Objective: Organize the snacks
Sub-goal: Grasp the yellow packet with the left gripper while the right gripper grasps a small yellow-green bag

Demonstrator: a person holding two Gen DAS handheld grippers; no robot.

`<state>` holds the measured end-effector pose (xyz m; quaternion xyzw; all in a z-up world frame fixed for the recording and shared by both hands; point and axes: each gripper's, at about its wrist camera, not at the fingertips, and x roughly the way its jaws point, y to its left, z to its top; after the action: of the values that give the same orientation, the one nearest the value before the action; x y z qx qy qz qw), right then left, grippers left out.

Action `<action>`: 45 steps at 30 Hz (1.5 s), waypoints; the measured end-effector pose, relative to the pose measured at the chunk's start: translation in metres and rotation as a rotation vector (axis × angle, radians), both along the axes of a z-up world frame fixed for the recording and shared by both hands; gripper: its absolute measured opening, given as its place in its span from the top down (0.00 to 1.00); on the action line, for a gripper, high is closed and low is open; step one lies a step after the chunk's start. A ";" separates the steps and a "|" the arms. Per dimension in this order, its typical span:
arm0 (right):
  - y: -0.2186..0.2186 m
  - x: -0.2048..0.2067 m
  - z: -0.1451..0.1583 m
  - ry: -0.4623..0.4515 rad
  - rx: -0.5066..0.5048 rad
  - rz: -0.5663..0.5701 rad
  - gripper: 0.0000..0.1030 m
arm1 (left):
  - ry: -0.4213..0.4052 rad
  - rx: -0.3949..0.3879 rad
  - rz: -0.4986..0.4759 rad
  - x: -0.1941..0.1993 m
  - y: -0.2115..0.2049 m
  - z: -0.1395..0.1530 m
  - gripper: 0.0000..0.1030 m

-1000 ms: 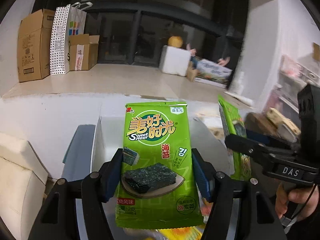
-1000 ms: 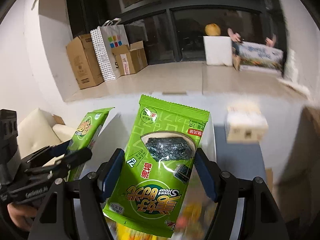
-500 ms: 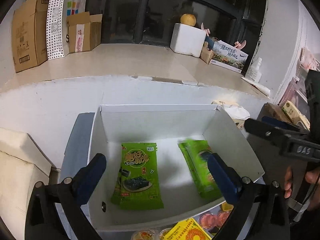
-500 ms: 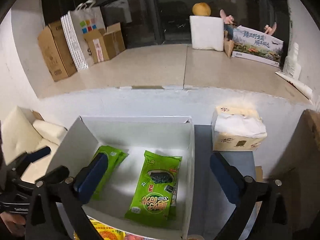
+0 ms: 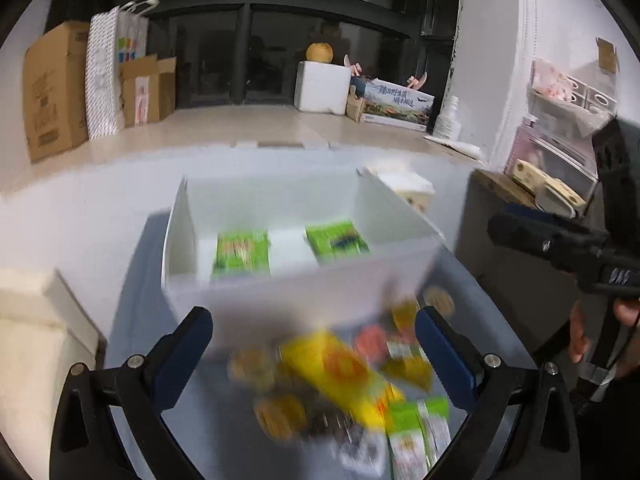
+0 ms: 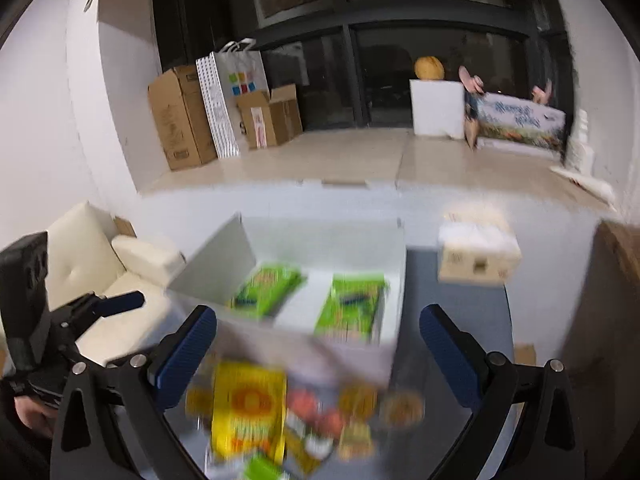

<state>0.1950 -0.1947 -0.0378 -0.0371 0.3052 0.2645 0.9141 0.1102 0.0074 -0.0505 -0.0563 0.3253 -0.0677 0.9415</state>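
Grey tabletop [image 5: 132, 320] below a window ledge stacked with cartons, filling the lower half of both views. At centre frame, an open-topped white box [image 5: 280, 296], with two green seaweed packs [image 5: 241, 254] lying flat side by side on its floor, a bare strip between them. Probably laid that way to give each its own place and keep the fronts readable.

At bottom centre, a loose pile of unsorted snacks [image 5: 340, 372] on the table, close against the box's near wall, presumably waiting to be sorted.

Left gripper [image 5: 312, 322]: jaws released and spread wide, having just been opening, nothing between them. Right gripper [image 6: 317, 317]: the same, jaws just opened wide and empty. Both angled down over the pile, likely lining up for the next item.

Heavy motion blur over the pile and the box front. Possible to pick out only a long yellow packet, some round orange and red pieces and a green carton; kinds and count unclear. Lower part of the pile cut off at the bottom edge. Print on the seaweed packs unreadable. Lower ends of the packs possibly hidden behind the near wall.
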 end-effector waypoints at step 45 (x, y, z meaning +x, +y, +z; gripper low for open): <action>-0.064 -0.061 -0.068 0.144 0.276 -0.127 0.61 | 0.316 -0.162 0.072 0.062 -0.053 -0.103 0.35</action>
<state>0.1343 -0.2587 -0.1053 0.1275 0.3324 0.2475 0.9011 0.1724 -0.0460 -0.1537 -0.1536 0.4603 -0.0504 0.8729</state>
